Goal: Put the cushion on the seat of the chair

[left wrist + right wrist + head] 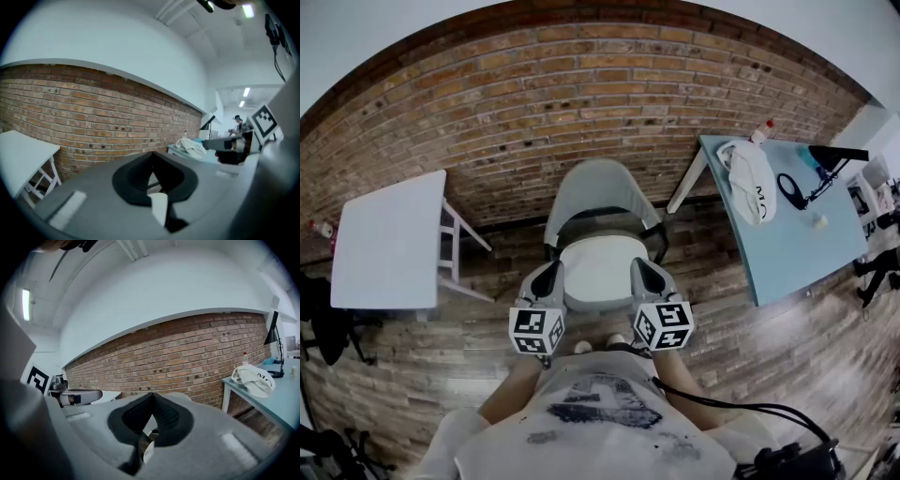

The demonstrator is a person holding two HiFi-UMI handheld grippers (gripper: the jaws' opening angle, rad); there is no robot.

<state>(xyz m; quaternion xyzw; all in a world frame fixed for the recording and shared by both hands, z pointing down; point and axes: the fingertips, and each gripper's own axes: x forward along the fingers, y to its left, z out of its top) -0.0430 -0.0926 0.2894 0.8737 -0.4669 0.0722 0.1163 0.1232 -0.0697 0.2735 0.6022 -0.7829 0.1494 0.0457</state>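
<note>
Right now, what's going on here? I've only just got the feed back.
A person stands facing the grey chair, a gripper in each hand. The left gripper and right gripper flank the white cushion, each with its jaws closed on an edge of it. The cushion sits over the seat, in front of the backrest. I can't tell whether it is resting there or held just above.
</note>
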